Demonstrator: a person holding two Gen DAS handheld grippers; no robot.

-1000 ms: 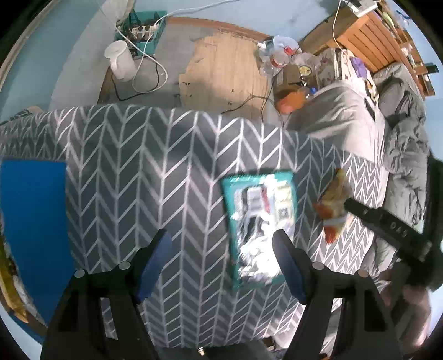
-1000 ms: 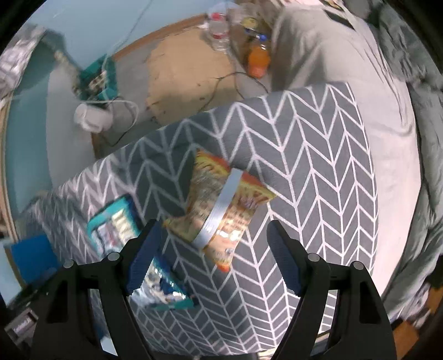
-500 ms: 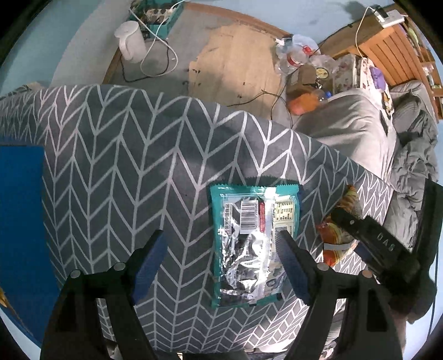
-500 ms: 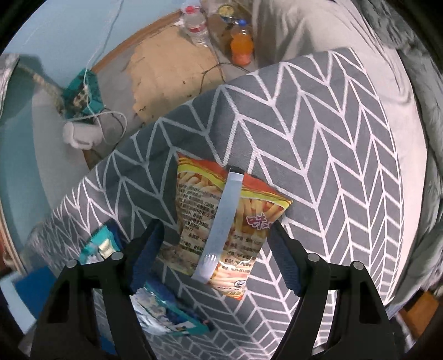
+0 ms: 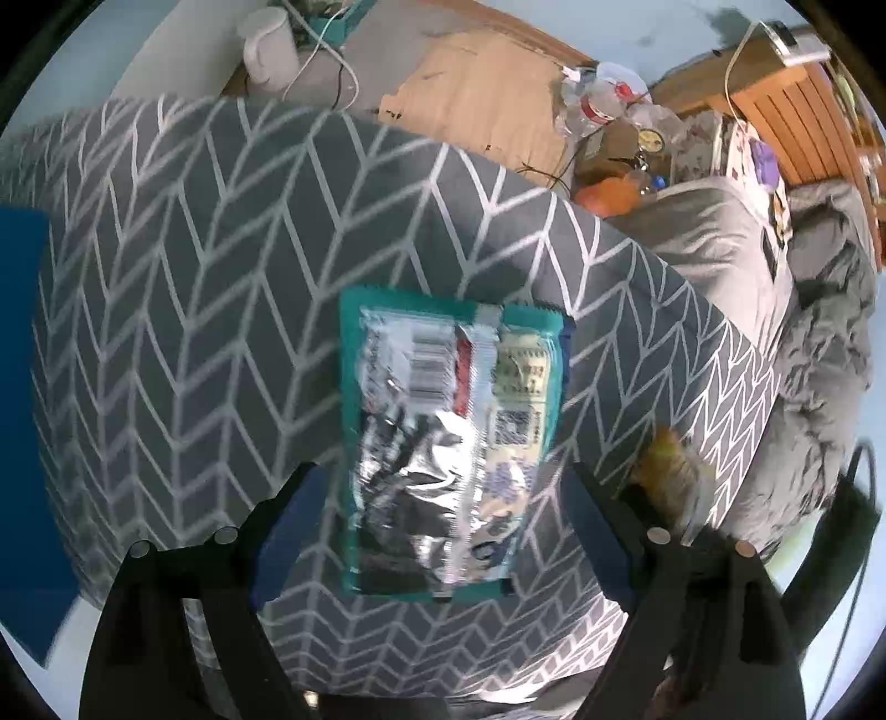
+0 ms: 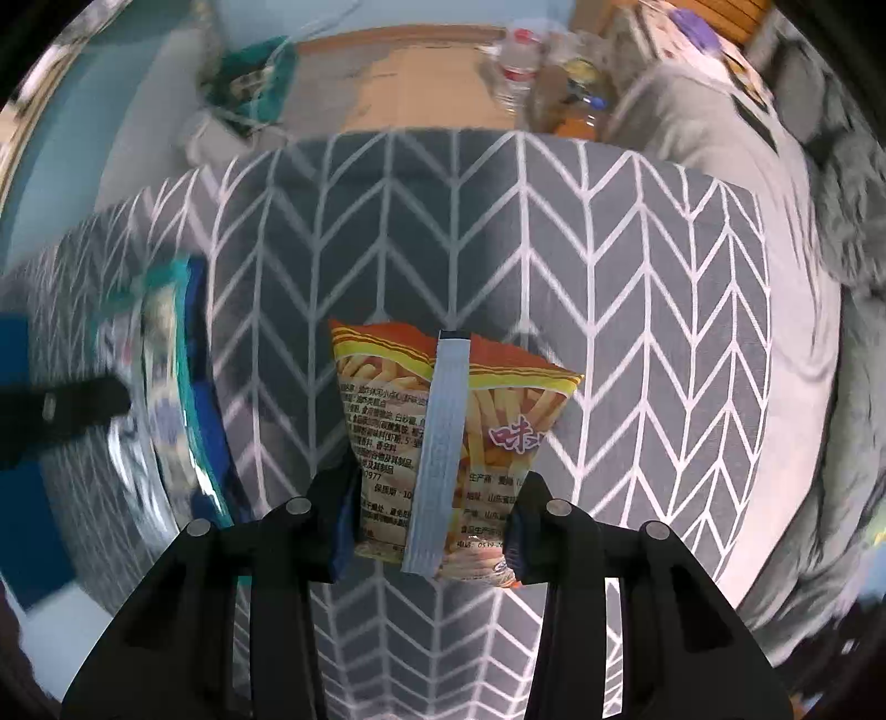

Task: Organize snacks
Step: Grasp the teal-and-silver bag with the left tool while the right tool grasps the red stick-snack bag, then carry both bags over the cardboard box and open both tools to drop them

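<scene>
A teal and silver snack packet (image 5: 448, 443) lies back-side up on the grey chevron cloth (image 5: 194, 310). My left gripper (image 5: 437, 531) is open, its blue-padded fingers on either side of the packet's near end. An orange fries bag (image 6: 443, 443) lies on the same cloth. My right gripper (image 6: 426, 526) has closed in on the bag's near end, both pads touching its sides. The teal packet also shows blurred in the right wrist view (image 6: 166, 387), and the fries bag shows at the right in the left wrist view (image 5: 670, 465).
A blue flat object (image 5: 22, 387) lies at the cloth's left edge. Beyond the cloth are a floor with cardboard (image 5: 482, 88), a white kettle (image 5: 266, 50), bottles (image 5: 598, 105), and a grey-covered bed (image 5: 720, 232) at the right.
Both grippers have moved down and forward over their packets. The right gripper's fingers have narrowed from wide open onto the fries bag. The left gripper stays open.
</scene>
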